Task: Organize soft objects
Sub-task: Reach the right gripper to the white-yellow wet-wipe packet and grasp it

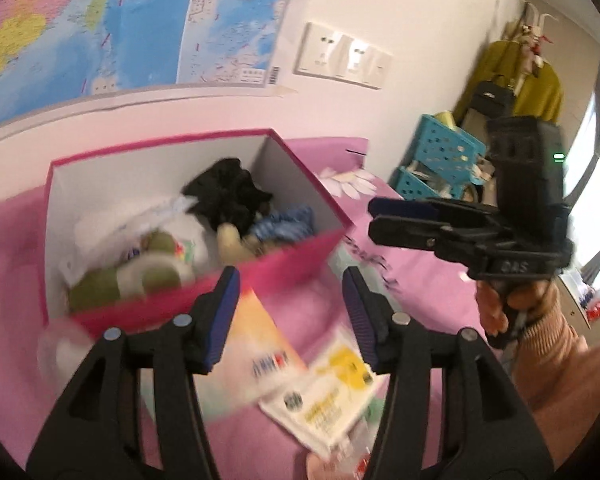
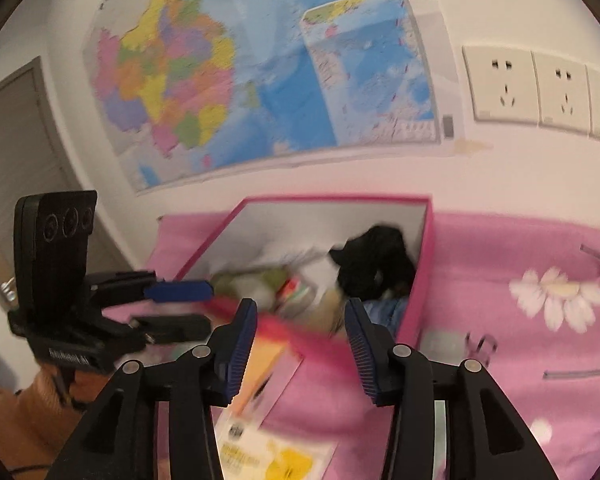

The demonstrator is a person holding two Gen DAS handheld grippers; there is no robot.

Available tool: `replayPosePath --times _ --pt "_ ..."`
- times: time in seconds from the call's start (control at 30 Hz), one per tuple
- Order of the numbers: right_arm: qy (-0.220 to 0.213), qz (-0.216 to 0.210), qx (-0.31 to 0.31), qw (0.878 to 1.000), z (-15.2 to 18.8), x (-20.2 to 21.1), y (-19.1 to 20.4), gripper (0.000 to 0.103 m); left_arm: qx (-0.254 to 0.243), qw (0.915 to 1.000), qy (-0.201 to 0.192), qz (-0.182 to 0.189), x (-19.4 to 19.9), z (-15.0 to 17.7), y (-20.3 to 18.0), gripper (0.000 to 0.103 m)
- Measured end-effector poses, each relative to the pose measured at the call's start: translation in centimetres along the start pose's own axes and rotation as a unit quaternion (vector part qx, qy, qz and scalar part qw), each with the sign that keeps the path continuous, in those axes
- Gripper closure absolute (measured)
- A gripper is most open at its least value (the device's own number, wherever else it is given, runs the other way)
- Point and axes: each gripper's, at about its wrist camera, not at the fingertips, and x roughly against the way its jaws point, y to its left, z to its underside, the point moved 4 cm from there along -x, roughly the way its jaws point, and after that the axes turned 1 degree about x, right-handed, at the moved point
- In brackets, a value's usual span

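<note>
Left wrist view gives us the pink bedspread (image 1: 292, 320) first, and on it the pink box (image 1: 204, 292), our landmark, standing open below the wall map (image 1: 140, 28). Inside the box we see a black soft item (image 1: 228, 192) toward its far corner, a blue knitted piece (image 1: 284, 220) beside that, white fabric (image 1: 140, 220) and a green and white soft thing (image 1: 140, 276) against the near wall. In front of the box lie flat printed packets (image 1: 324, 396), blurred. Our left tool (image 1: 290, 320) hovers just before the box's near wall, its fingers apart and holding nothing. To the right of the box, our right tool (image 1: 384, 218) is seen side on, and in its own view its fingers stand apart and empty, aimed at the box.
</note>
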Motion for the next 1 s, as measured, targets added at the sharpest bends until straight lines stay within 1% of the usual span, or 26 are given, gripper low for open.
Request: replayPosePath --times 0.07,0.17,0.27,0.33,0.43,0.53,0.67,0.73,0.8,1.0 --pt "0.020 -0.014 -0.004 1.000 1.8 0.0 0.4 0.055 0.001 1.0000 0.005 0.008 0.7 1.8 -0.6 0.045" --pt "0.055 -0.016 -0.017 0.998 4.9 -0.3 0.3 0.054 0.011 0.9997 0.021 0.009 1.3 4.2 -0.6 0.045" --pt "0.091 -0.012 -0.038 0.995 8.1 -1.0 -0.2 0.054 0.034 0.9981 0.050 0.011 0.7 7.2 -0.3 0.045" --pt "0.108 0.002 -0.044 0.993 9.8 -1.5 -0.5 0.053 0.047 0.9966 0.067 0.011 0.1 8.8 -0.3 0.045" --pt "0.126 0.004 -0.063 0.990 11.8 -2.0 -1.0 0.054 0.072 0.9930 0.092 0.020 -0.9 10.8 -0.1 0.045" --pt "0.131 0.014 -0.068 0.989 12.7 -2.4 -1.2 0.054 0.089 0.9895 0.112 0.022 -1.9 12.2 -0.3 0.045" --pt "0.129 0.013 -0.079 0.988 13.2 -2.5 -1.4 0.053 0.101 0.9866 0.123 0.034 -2.7 13.0 -0.6 0.045" --pt "0.127 0.012 -0.076 0.989 13.2 -2.6 -1.3 0.053 0.105 0.9852 0.129 0.041 -3.3 13.2 -0.8 0.045" --pt "0.126 0.011 -0.076 0.989 13.3 -2.7 -1.2 0.053 0.103 0.9847 0.135 0.039 -3.9 13.1 -1.2 0.045" --pt "0.121 0.001 -0.076 0.990 13.5 -3.0 -0.7 0.052 0.108 0.9833 0.137 0.052 -5.1 12.5 -1.7 0.045"
